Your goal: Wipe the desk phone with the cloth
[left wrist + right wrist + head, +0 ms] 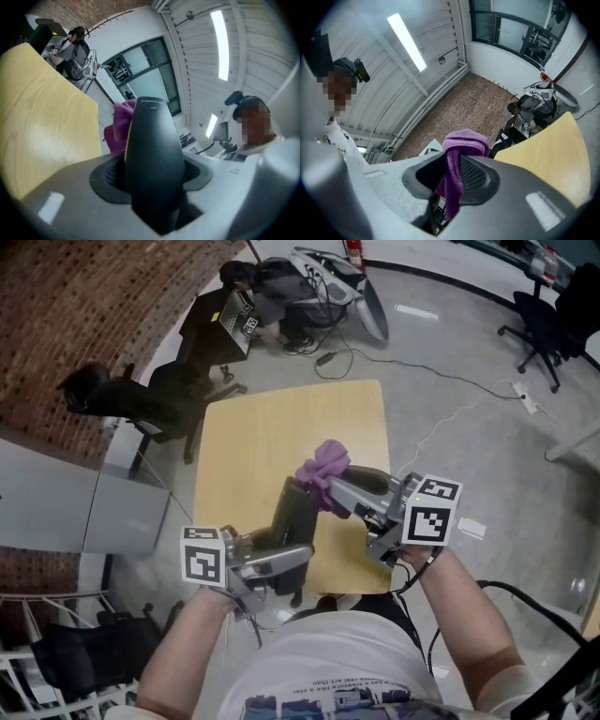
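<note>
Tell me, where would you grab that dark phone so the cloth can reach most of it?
By its near end, across the narrow sides, coming from the person's side, as the left hand-held gripper does. The dark phone is long and slim, so that grip leaves its far end free for the purple cloth.

Office-like workspace, brick wall (84,296), swivel office chair (536,324), cables (323,345) across grey floor (487,465), small wooden table (281,427)
</note>
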Demonstrator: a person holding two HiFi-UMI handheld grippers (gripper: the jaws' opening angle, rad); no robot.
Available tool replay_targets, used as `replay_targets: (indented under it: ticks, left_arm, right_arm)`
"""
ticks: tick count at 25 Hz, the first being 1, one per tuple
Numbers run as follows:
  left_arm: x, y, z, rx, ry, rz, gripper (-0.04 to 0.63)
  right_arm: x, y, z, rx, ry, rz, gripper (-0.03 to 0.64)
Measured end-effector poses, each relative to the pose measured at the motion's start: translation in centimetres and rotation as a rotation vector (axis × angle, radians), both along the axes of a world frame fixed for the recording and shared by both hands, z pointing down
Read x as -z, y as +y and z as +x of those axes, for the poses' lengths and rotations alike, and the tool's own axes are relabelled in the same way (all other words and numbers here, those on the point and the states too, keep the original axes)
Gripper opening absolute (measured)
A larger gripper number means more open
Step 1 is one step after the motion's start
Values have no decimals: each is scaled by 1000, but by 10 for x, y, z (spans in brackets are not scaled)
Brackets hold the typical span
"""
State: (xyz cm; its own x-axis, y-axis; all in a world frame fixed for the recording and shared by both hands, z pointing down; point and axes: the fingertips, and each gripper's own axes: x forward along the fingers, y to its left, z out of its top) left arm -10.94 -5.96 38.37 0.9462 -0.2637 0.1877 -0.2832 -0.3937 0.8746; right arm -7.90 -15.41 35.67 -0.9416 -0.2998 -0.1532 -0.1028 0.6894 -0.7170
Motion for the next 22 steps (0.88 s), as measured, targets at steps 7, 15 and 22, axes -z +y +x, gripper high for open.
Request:
replay_targets:
  ticks: [7,15,22]
  left_arm:
    - [4,-11,-13,54,14,2,287]
    - [4,-29,-24,104,5,14,287]
    - [-1,-41,-31,139,4,4,287]
  right_arm:
    - [-22,22,-15,48,-2,-77,92]
    - [-35,71,-31,160,26,-99,92]
    - [-44,115,-37,272,96,-55,92]
